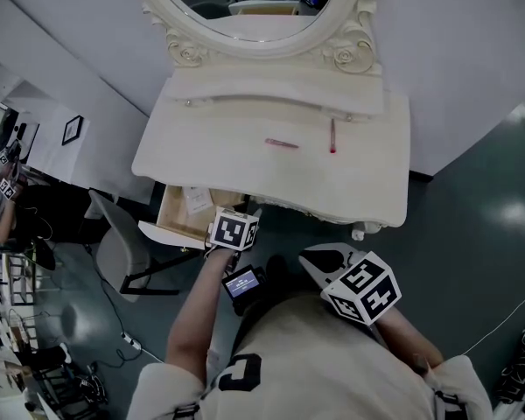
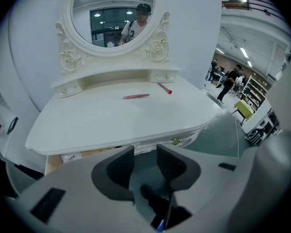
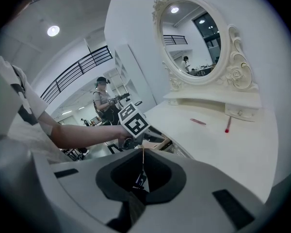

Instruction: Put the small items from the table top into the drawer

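Two small items lie on the white dressing table: a pink stick near the middle and a red pen-like stick to its right. In the left gripper view the pink stick and the red one lie far ahead on the top. The drawer stands pulled out under the table's left front. My left gripper hovers in front of the table edge beside the drawer, jaws open and empty. My right gripper hangs back off the table's front, jaws together with nothing seen between them.
A white packet lies in the drawer. An oval mirror in an ornate frame stands on a raised shelf at the table's back. A grey chair sits left of the drawer. People stand in the room behind.
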The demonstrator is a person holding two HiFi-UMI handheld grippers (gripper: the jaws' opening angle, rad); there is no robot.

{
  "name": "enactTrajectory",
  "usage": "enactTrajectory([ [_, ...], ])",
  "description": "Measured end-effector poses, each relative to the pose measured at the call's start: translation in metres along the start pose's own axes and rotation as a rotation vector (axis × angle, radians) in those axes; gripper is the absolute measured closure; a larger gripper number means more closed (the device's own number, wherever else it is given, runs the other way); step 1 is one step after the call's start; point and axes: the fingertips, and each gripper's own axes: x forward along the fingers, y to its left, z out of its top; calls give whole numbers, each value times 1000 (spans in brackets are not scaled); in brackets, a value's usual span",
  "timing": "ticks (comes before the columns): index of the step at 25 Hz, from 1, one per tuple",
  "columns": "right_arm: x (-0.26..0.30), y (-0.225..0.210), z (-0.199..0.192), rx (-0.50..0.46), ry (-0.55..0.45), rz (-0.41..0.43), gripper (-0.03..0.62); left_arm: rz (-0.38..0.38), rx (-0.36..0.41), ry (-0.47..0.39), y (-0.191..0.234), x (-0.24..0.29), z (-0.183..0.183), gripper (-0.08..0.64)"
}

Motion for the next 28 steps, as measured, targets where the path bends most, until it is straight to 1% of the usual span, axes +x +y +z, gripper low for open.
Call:
enactTrajectory([
  [7,-14,-7,-6,17,-26,17,565,14,54,-21,-21,-6,20,371],
  [14,-23,-14,-9,55,-58,11,565,6,118,-25,-34,-6,39,371],
  [21,-18,-23,-9,94,-64,-28,565,-39,196,-26,-42,6,63,371],
  [25,-18,-39,-7,132,-57,-71,565,-70,238,-21,-43,19,77,371],
  [28,-14,-48,-3,138,-39,-93,565,-90,268,-25,-40,28,91,371],
])
